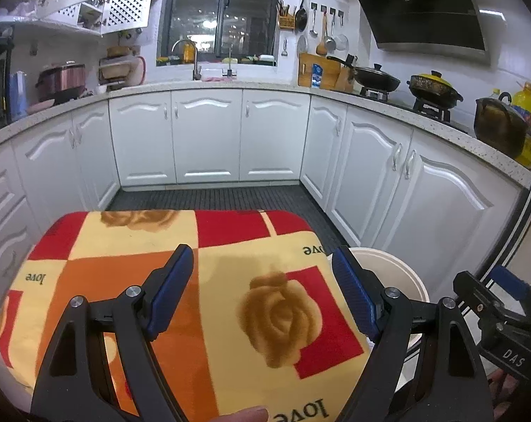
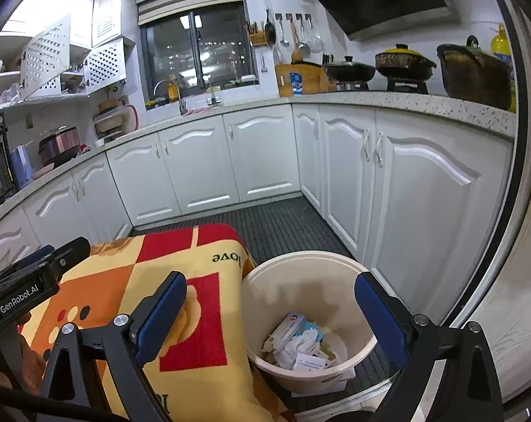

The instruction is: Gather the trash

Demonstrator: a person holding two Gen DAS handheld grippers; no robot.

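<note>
**Cream bucket holds the trash, both grippers spread and empty**

Cream plastic bucket (image 2: 309, 316) stands on the dark ribbed floor mat (image 2: 283, 225), just beside the right edge of a table covered by a red, orange and yellow blanket (image 1: 230, 246) with rose prints and "love" lettering. Trash (image 2: 297, 343) lies at the bucket's bottom: crumpled white paper, a small white-and-blue box, a printed slip. Blanket top shows nothing but its pattern in either view.

Left gripper (image 1: 262, 292) hovers over the blanket, blue-padded fingers spread wide, nothing between them. Right gripper (image 2: 270, 316) sits over the bucket's near-left rim, fingers also wide apart, nothing held; its left finger is over the blanket, its right finger over the bucket's right side. From the left wrist view only part of the bucket's rim shows, behind the right finger.

White cabinets (image 1: 205, 133) line the kitchen behind.
</note>
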